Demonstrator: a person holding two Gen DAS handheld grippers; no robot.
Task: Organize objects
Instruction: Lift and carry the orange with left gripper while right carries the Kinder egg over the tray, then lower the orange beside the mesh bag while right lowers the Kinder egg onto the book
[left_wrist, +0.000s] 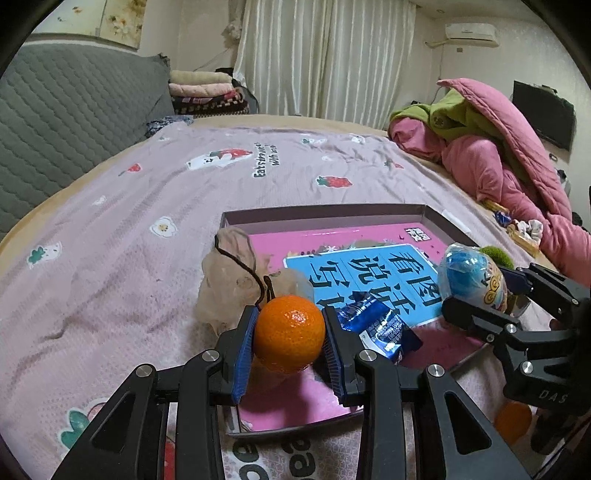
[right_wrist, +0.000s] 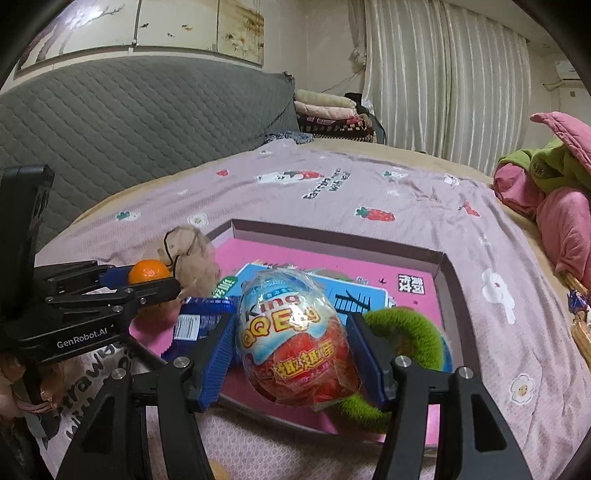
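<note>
Mid-task: left tongs (left_wrist: 289, 334) clamp an orange (left_wrist: 289, 334), right tongs (right_wrist: 295, 339) a wrapped egg (right_wrist: 295, 332), above the part-filled box (left_wrist: 325, 218).

A shallow rectangular cardboard tray (left_wrist: 325, 216) lies on the strawberry-print bed sheet (left_wrist: 147, 192). In it, a picture book (left_wrist: 369, 266) lies at centre. A crinkled foil snack packet (left_wrist: 380, 325) lies at the book's 7 o'clock, a gauze drawstring pouch (left_wrist: 229, 273) at 9 o'clock, a fuzzy ring (right_wrist: 413, 332) at 5 o'clock.

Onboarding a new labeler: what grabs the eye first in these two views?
The orange, clamped in the left gripper above the near edge of the shallow box on the bed. Then the wrapped toy egg held in the right gripper over the same box, with a green fuzzy ring just behind it.
</note>
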